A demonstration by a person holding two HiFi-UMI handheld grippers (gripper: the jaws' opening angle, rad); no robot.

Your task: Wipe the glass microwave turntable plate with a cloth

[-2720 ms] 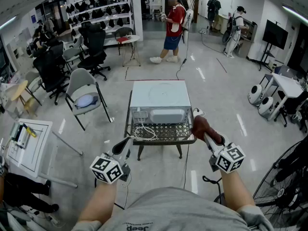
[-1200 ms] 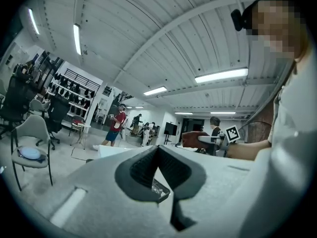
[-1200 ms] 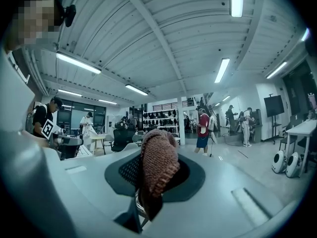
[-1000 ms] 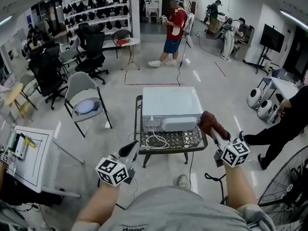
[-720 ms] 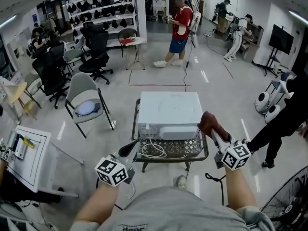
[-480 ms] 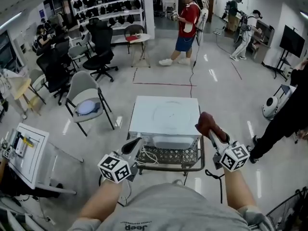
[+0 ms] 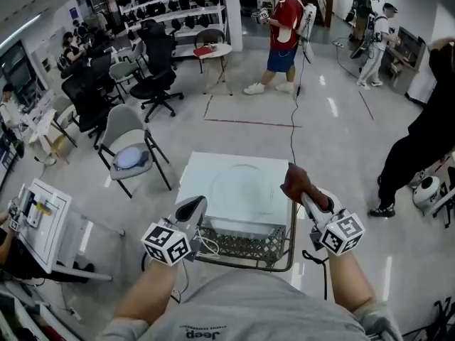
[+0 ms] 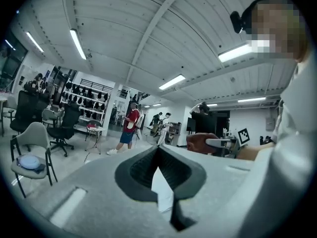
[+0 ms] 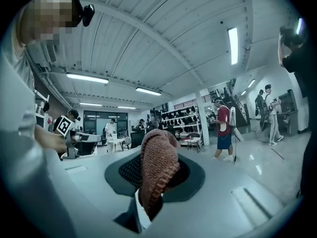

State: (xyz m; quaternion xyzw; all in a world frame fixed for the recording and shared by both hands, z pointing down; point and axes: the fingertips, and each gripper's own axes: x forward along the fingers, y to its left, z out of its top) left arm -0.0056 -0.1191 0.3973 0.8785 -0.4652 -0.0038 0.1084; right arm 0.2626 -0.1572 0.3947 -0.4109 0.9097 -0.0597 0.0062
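A white microwave stands on a wire cart, seen from above and behind; the glass turntable plate is not in view. My right gripper hovers over the microwave's right rear corner, shut on a brown-red knitted cloth. In the right gripper view that cloth bulges up out of the gripper. My left gripper is shut with nothing in it, above the microwave's left rear corner. The left gripper view shows its own jaws meeting in a V, pointing into the room.
A grey folding chair stands left of the cart and a white table at the near left. A person in black stands close at the right, and one in a red shirt farther back. Office chairs fill the back left.
The microwave has come closer and lies under both grippers now. The person in black has walked in at the right. Both grippers keep their hold and state.
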